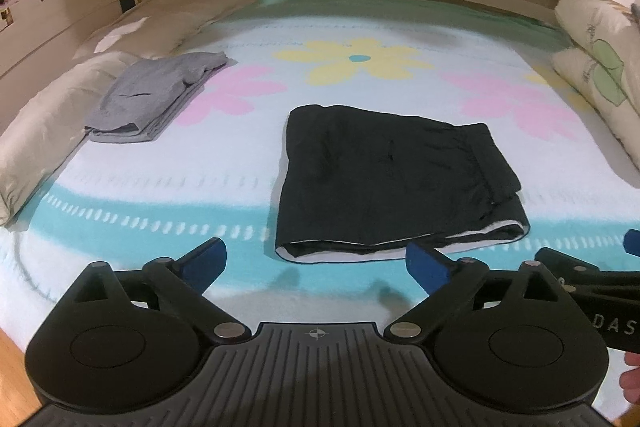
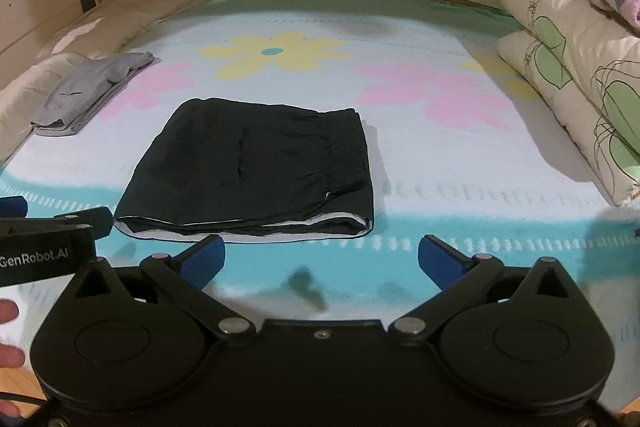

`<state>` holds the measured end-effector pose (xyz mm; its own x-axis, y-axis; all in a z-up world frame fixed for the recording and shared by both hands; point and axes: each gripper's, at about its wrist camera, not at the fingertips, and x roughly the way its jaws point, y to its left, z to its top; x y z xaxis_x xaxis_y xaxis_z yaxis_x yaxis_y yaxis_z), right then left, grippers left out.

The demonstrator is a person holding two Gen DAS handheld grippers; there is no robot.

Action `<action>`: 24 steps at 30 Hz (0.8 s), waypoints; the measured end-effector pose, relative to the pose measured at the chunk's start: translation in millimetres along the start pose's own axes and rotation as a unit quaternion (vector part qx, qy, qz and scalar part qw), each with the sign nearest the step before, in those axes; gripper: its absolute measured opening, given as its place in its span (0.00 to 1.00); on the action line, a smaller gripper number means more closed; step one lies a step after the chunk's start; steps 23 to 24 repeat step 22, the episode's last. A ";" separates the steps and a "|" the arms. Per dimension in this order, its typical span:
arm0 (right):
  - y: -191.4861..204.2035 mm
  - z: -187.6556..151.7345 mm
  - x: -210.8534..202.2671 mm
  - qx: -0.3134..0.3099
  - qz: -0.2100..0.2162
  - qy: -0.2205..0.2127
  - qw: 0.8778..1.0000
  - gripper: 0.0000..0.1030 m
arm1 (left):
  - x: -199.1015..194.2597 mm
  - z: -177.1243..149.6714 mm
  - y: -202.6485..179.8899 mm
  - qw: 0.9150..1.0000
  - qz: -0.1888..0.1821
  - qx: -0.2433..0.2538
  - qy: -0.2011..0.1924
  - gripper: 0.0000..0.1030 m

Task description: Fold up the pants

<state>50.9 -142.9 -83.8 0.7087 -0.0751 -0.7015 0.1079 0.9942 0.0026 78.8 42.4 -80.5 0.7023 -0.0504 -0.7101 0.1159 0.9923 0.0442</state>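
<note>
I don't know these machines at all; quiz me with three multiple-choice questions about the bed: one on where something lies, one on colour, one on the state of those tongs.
1. Where does the grey folded garment lie compared with the black pants?
A. farther back and to their left
B. on top of them
C. on the floor

2. What colour is the big central flower on the bedspread?
A. red
B. yellow
C. purple

3. How are the left tongs and right tongs?
A. both shut on the pants
B. one open, one shut
C. both open, holding nothing

Answers: 1 A, it sits by the pillows, apart from the pants. 2 B, yellow petals, teal centre. 3 C, blue pads are spread wide, short of the pants.
</note>
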 end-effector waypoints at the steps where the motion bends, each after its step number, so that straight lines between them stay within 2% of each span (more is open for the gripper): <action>1: -0.1 0.3 0.2 -0.001 0.000 0.000 1.000 1.00 | -0.1 -0.3 0.4 1.000 -0.001 0.000 -0.001 0.95; 4: -0.5 0.4 0.1 0.000 0.001 -0.001 1.000 1.00 | -0.4 -0.5 1.1 1.000 -0.007 -0.002 -0.003 0.95; 7: -0.9 0.4 -0.2 0.001 0.000 -0.001 1.000 1.00 | -2.0 -2.3 4.4 0.999 -0.045 -0.014 -0.020 0.94; 11: -1.6 1.3 0.4 0.005 -0.004 0.002 1.000 1.00 | -4.3 -2.5 5.6 0.997 -0.064 -0.020 -0.034 0.94; 24: -5.3 1.1 -1.3 0.010 0.000 0.002 1.000 1.00 | 3.6 -4.7 -6.0 0.999 -0.028 0.003 -0.020 0.94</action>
